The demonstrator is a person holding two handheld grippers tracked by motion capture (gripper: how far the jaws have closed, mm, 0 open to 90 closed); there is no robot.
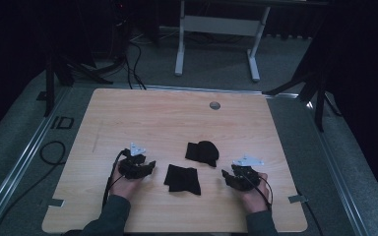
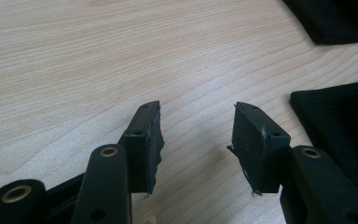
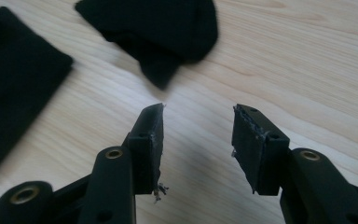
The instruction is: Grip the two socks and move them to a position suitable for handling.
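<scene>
High view first: left tongs [image 1: 147, 166] sit lower left of centre on the desk [image 1: 142, 113], spread with nothing between them, and the left gripper view confirms bare wood between the two pads. Right tongs [image 1: 225, 175] are lower right, also spread and empty, pointing in toward the middle. Between the two lie a pair of dark socks: the flat sock [image 1: 182, 179] just below centre, close to the left tongs, and the bunched sock [image 1: 202, 152] slightly above and to its right, apart from the first. In the right gripper view the bunched sock [image 3: 156, 28] fills the upper middle, its pointed corner aimed at the gap between the pads, while the flat sock [image 3: 14, 79] runs down the left edge.

My read: the right side is lining up a pick. Best to slide in low, take that pointed corner squarely between the pads, and close fully before lifting so the fabric doesn't slip. The left could pin or take the flat sock's near edge.
</scene>
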